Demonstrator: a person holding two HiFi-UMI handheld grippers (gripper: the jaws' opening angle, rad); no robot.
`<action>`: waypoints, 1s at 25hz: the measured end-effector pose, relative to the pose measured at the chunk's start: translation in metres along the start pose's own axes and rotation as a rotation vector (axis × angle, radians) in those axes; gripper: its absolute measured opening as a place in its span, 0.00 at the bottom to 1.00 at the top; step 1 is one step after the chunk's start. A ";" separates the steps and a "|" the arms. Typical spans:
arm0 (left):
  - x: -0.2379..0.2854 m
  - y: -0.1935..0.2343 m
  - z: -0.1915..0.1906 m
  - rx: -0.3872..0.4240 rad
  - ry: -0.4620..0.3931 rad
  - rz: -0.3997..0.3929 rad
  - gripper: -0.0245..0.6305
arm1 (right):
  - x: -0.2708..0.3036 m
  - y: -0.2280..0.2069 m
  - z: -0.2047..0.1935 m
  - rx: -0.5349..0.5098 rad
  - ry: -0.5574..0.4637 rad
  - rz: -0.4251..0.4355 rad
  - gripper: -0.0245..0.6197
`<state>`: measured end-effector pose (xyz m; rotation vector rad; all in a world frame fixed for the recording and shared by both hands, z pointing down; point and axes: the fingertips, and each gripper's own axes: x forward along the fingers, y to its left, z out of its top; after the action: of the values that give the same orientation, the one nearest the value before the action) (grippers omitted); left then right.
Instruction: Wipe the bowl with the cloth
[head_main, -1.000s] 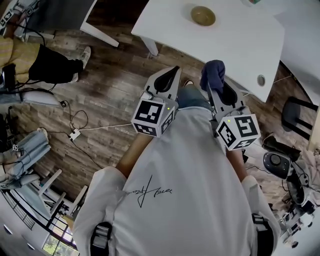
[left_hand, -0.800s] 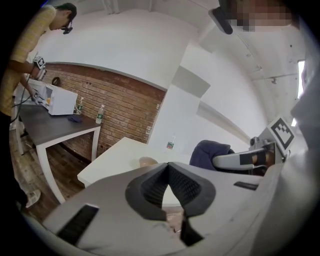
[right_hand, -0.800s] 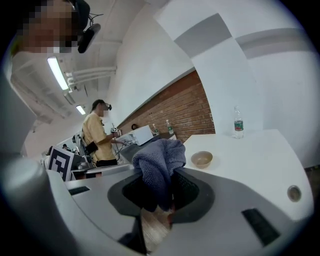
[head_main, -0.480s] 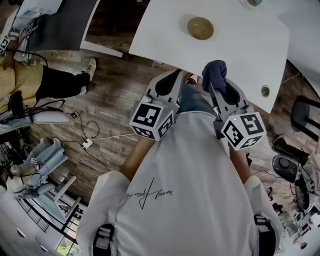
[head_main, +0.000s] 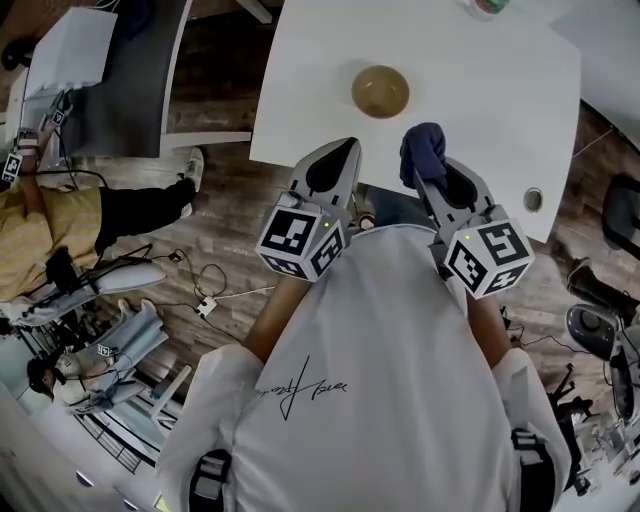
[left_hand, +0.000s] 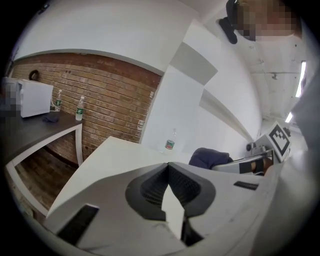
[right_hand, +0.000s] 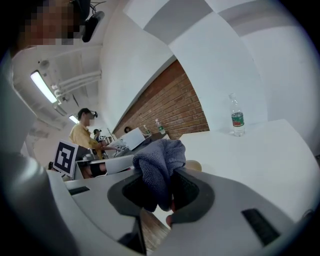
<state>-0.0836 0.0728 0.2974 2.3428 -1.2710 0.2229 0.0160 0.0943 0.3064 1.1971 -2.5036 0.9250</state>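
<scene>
An olive-tan bowl (head_main: 380, 91) stands on the white table (head_main: 480, 110), a short way in from its near edge. My right gripper (head_main: 424, 172) is shut on a bunched dark blue cloth (head_main: 422, 150), which sticks up past the jaw tips (right_hand: 159, 167) just over the table's near edge, below and right of the bowl. Behind the cloth, a sliver of the bowl (right_hand: 194, 165) shows in the right gripper view. My left gripper (head_main: 335, 160) is shut with nothing in it (left_hand: 168, 164), its tips at the table edge left of the cloth (left_hand: 209, 158).
A plastic water bottle (right_hand: 237, 118) stands at the table's far side. A small round grommet (head_main: 532, 200) sits near the table's right front corner. Another person (head_main: 70, 215) sits at a grey desk (head_main: 130, 70) to the left, with cables on the wooden floor (head_main: 210, 290).
Both grippers and the person have moved forward toward the table; the bowl now lies much closer to the jaw tips. The cloth stays held in the right gripper.
</scene>
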 end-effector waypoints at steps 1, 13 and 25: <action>0.007 0.002 0.003 0.009 0.005 0.006 0.02 | 0.002 -0.005 0.004 0.004 -0.002 0.001 0.18; 0.056 0.044 0.019 0.053 0.069 0.111 0.07 | 0.033 -0.046 0.031 0.019 0.006 0.030 0.18; 0.075 0.072 -0.010 0.028 0.139 0.155 0.07 | 0.045 -0.067 0.019 -0.003 0.049 -0.017 0.18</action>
<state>-0.1001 -0.0125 0.3557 2.2109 -1.3889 0.4481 0.0396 0.0224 0.3413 1.1784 -2.4519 0.9348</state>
